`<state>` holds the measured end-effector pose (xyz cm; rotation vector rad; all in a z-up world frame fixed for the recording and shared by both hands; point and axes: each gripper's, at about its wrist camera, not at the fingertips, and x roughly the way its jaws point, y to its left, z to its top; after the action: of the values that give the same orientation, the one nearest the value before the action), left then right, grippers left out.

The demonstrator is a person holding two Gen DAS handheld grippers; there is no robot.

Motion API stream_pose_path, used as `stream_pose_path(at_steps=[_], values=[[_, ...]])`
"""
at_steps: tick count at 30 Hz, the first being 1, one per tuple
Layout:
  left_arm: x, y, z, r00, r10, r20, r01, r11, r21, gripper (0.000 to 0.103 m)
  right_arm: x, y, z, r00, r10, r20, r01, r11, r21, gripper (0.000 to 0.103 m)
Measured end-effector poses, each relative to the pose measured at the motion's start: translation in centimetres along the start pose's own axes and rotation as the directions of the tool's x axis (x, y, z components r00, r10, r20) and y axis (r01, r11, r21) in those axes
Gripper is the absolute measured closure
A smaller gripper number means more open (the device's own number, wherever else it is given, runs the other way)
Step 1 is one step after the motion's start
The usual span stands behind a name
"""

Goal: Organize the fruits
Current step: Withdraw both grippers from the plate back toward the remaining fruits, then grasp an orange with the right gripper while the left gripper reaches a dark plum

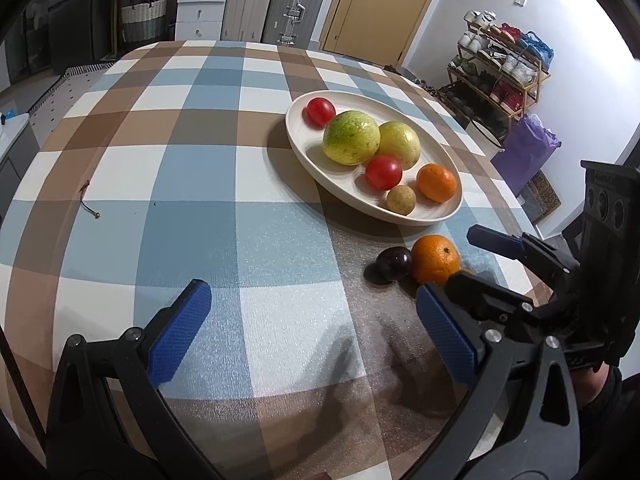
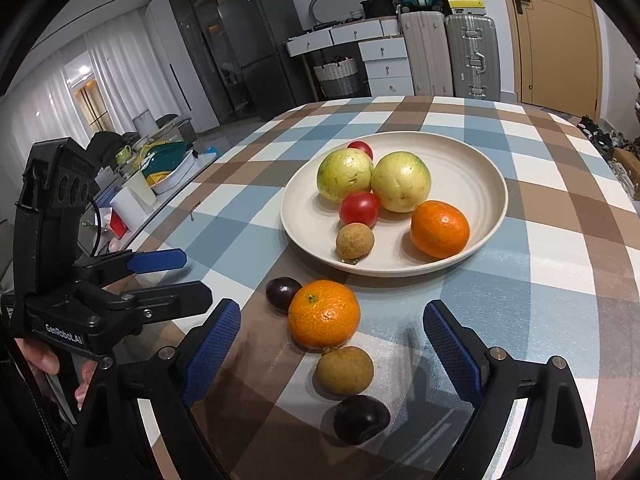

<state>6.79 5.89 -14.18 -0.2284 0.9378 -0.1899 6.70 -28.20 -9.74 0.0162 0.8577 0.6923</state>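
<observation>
A cream plate [image 2: 494,184] on the checked tablecloth holds two yellow-green round fruits, two red tomatoes, an orange and a small brown fruit. In front of it lie a loose orange [image 2: 324,314], a dark plum [image 2: 282,294], a brown fruit [image 2: 345,370] and a second plum [image 2: 361,419]. My right gripper [image 2: 332,332] hangs open above these; its pads [image 2: 212,350] stand wide of them and touch none. My left gripper [image 1: 312,328] is open over bare cloth, left of the loose orange [image 1: 435,259] and plum [image 1: 394,263]. Each view shows the other gripper at its side.
A small dry stem [image 1: 89,200] lies on the cloth at the left. Behind the table stand suitcases [image 1: 296,4], white drawers and a shoe rack [image 1: 500,68]. A counter with dishes [image 2: 160,168] runs along the table's left side.
</observation>
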Motion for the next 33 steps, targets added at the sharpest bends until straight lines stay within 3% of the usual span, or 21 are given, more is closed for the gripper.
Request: stream_pose_path(at_steps=[10, 14, 18, 20, 25, 33], values=[[0.9, 0.2, 0.1, 1.000, -0.002, -0.019, 0.002, 1.000, -0.009, 0.001, 1.2, 0.3, 0.2, 0.998, 0.022, -0.051, -0.023, 1.000, -0.011, 0.019], [1.1, 0.3, 0.1, 1.000, -0.004, -0.024, 0.003, 1.000, -0.010, 0.001, 1.7, 0.3, 0.2, 0.997, 0.027, -0.075, -0.027, 1.000, -0.009, 0.033], [1.2, 0.5, 0.1, 1.000, -0.003, -0.024, 0.003, 1.000, -0.013, 0.001, 2.0, 0.1, 0.1, 0.995, 0.045, -0.092, -0.045, 0.999, 0.004, 0.057], [1.3, 0.5, 0.2, 1.000, -0.004, -0.025, 0.003, 1.000, -0.014, 0.001, 2.1, 0.0, 0.2, 0.995, 0.042, -0.092, -0.041, 0.999, 0.004, 0.061], [1.1, 0.5, 0.2, 1.000, 0.001, -0.020, -0.001, 1.000, -0.014, 0.001, 0.7, -0.6, 0.1, 0.998, 0.056, -0.027, -0.055, 0.998, 0.043, 0.062], [1.3, 0.0, 0.4, 1.000, 0.000, -0.025, 0.000, 1.000, -0.007, 0.001, 0.0, -1.1, 0.2, 0.997, 0.078, 0.000, -0.078, 0.994, 0.070, 0.062]])
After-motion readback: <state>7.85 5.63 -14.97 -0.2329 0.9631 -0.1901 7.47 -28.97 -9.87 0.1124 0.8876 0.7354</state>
